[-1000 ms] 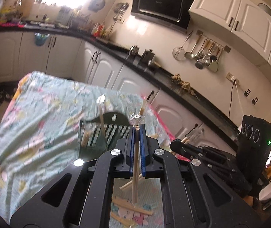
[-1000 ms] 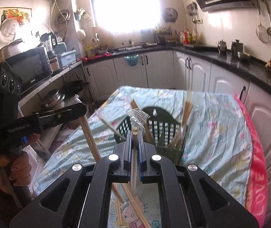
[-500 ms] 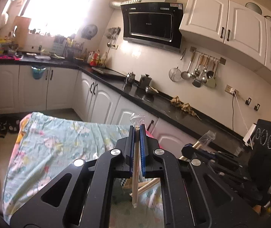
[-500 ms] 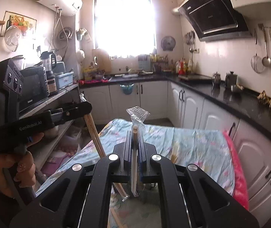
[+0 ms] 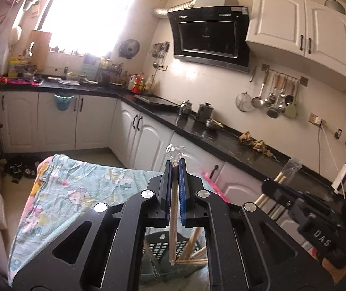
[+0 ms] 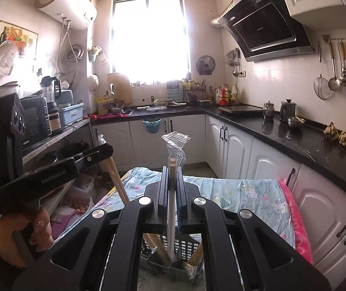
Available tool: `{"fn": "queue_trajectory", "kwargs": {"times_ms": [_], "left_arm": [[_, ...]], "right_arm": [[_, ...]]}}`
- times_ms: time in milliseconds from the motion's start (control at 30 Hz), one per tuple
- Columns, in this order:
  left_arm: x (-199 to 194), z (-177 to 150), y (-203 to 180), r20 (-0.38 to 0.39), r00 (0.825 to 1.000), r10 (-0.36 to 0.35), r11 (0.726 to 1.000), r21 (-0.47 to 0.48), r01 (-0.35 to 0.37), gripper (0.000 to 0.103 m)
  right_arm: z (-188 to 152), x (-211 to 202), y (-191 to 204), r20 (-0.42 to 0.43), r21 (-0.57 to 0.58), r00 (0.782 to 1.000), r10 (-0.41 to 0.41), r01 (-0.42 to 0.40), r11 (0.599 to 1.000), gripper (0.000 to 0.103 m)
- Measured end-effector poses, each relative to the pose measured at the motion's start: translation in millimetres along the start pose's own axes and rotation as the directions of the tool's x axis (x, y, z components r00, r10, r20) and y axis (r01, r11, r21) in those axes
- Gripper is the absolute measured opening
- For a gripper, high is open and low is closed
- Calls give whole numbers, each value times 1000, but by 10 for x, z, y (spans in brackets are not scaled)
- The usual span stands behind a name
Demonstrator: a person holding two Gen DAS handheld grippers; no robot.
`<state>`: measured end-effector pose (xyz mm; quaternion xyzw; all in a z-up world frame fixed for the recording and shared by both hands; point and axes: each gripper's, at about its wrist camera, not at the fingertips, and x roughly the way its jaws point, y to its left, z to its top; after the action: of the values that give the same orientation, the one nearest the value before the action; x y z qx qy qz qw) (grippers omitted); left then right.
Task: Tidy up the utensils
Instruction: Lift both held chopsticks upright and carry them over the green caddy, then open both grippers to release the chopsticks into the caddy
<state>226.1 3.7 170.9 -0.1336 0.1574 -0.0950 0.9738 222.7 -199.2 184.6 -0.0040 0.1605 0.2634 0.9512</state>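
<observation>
My left gripper (image 5: 174,167) is shut on a pair of wooden chopsticks in a clear wrapper (image 5: 173,218), held upright above a dark slotted basket (image 5: 163,247) that holds more chopsticks. In the right wrist view my right gripper (image 6: 172,172) is shut on another wrapped chopstick pair (image 6: 171,208), over the same basket (image 6: 182,245). Each gripper shows in the other's view: the right one (image 5: 273,188) at right, the left one (image 6: 102,151) at left with its chopsticks (image 6: 118,184) hanging down. A hand (image 6: 10,237) holds the left gripper's handle.
The basket stands on a table under a pale blue cartoon cloth (image 5: 75,186) with a pink edge (image 6: 294,218). White cabinets and a black counter (image 5: 221,143) run behind and to the right. Ladles hang on the wall (image 5: 274,99). A shelf with a microwave (image 6: 34,121) is at left.
Both grippers have risen with their chopsticks still clamped. The views have tipped up from the table to the kitchen walls, and the basket now sits low behind the gripper bodies.
</observation>
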Motion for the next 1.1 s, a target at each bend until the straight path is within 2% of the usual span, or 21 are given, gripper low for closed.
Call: {"fn": "queue_trajectory", "kwargs": {"times_ms": [300, 867, 933, 967, 1000, 1033, 1100], "left_arm": [[259, -235, 66, -9, 999, 34, 999, 5, -34, 3], [568, -548, 127, -68, 998, 6, 999, 34, -4, 3], [585, -567, 137, -85, 996, 5, 999, 36, -2, 5], [593, -577, 142, -94, 996, 3, 999, 35, 1, 11], [593, -585, 143, -102, 995, -1, 999, 32, 4, 19], [581, -590, 138, -104, 995, -1, 999, 33, 4, 22], [556, -598, 137, -106, 994, 0, 999, 37, 4, 28]], "right_arm": [[-199, 301, -139, -24, 41, 999, -34, 35, 999, 6], [-636, 725, -177, -122, 46, 991, -62, 68, 997, 6], [-680, 757, -182, -143, 54, 988, -54, 62, 997, 6], [-700, 763, -177, -152, 54, 987, -53, 62, 997, 6], [-724, 770, -175, -161, 56, 985, -54, 64, 996, 10], [-735, 766, -173, -164, 58, 985, -55, 65, 996, 19], [-759, 730, -175, -163, 65, 985, -52, 63, 996, 29]]}}
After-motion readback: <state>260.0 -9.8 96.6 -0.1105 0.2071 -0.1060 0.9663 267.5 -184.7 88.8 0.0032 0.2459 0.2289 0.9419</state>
